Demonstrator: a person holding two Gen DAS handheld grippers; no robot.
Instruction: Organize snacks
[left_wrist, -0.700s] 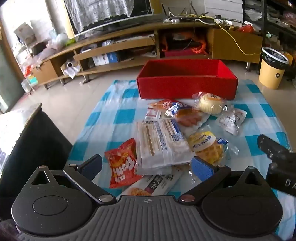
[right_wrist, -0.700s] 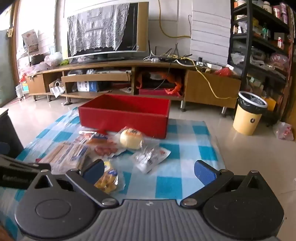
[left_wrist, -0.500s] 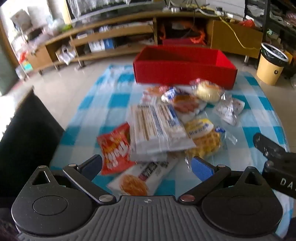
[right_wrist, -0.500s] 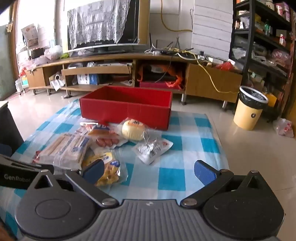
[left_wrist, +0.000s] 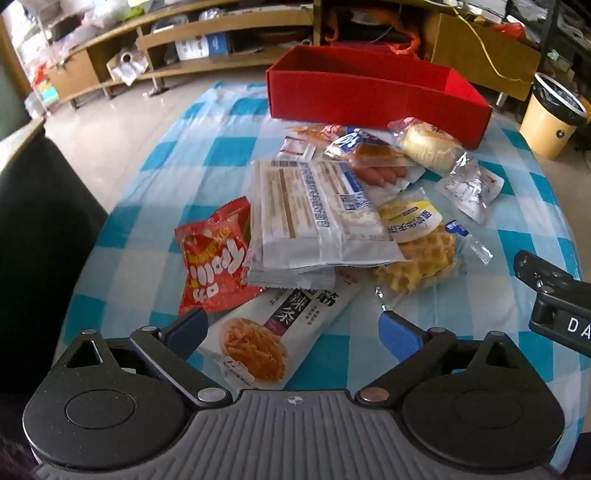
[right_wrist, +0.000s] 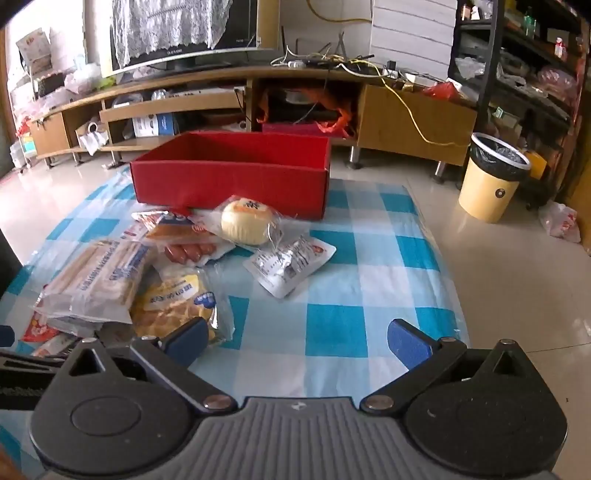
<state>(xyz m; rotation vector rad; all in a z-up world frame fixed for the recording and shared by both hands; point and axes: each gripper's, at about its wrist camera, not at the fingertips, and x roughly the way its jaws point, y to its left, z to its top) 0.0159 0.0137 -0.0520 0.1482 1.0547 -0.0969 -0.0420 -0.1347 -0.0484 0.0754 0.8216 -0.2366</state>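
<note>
Basically both claws hang over a blue-and-white checked cloth (left_wrist: 207, 155) spread on the floor, snacks piled on it, red box (left_wrist: 369, 92) at the far edge of the cloth. Box looks empty from the right wrist view; its floor is only partly visible.

Left claw (left_wrist: 291, 328): jaws spread wide, nothing gripped, pads not touching anything. It tilts steeply down over the near end of the pile. Between and just below its fingers lies a white noodle-snack packet (left_wrist: 273, 332) with dark label. Beside that, a red crisp bag (left_wrist: 214, 258), partly under a big clear pack of long biscuits (left_wrist: 314, 218), which lies on top of the pile. A waffle pack (left_wrist: 417, 251) sits just right of the biscuits, touching them.

Right claw (right_wrist: 295, 343): jaws also wide apart, empty, over bare cloth; its left finger is just beside the waffle pack's corner. The right claw's black body shows at the right edge of the left wrist view.

Farther back: sausage pack (right_wrist: 192, 251), round bun in clear wrap (right_wrist: 247, 221) close to the box's front wall, small white sachet (right_wrist: 291, 262) lying apart to the right. More small packets against the box front, too jumbled to name.

Behind: wooden TV stand (right_wrist: 406, 110), yellow bin (right_wrist: 491, 177).
</note>
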